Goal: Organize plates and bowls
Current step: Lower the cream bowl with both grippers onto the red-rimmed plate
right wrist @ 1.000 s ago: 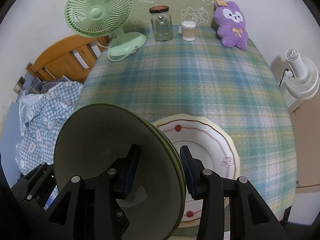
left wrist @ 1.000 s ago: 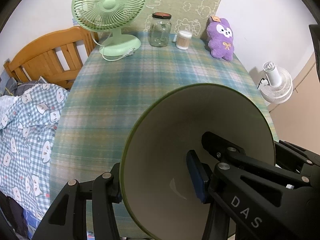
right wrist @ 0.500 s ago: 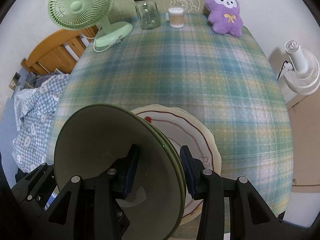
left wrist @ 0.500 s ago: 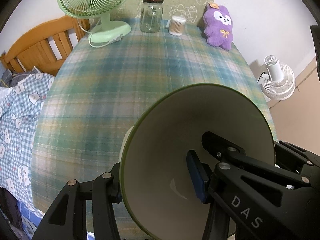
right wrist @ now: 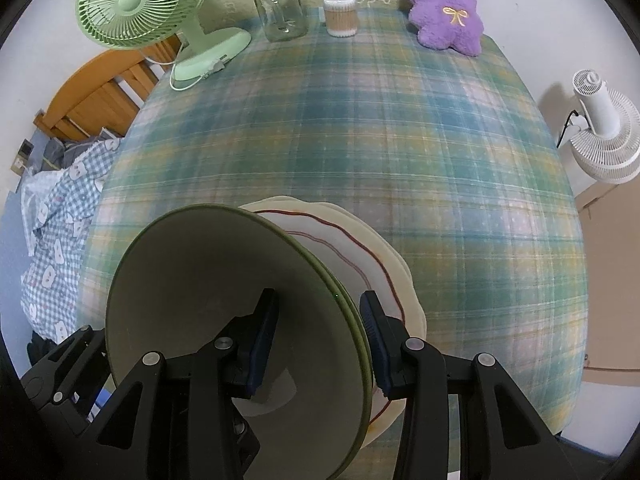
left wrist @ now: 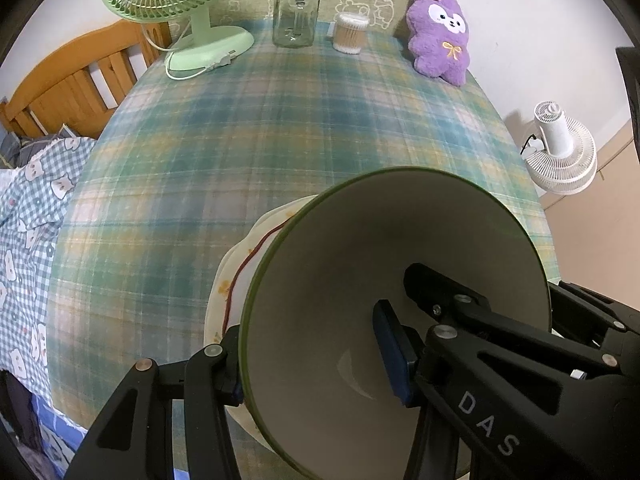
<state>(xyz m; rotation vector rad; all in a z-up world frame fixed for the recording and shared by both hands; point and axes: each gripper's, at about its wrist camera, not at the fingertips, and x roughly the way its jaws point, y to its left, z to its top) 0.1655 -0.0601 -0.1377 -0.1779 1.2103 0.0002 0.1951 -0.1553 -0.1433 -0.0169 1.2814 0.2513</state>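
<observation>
Green-rimmed bowl [left wrist: 392, 320] pinched by both left tongs [left wrist: 308, 364], right tongs [right wrist: 316, 344]

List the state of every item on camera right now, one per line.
left gripper: shut on green bowl's rim.
right gripper: shut on same rim.
green bowl: held tilted above white plate.
white plate: flat on tablecloth.
glass jar: upright, lidded.
green fan: upright.
</observation>
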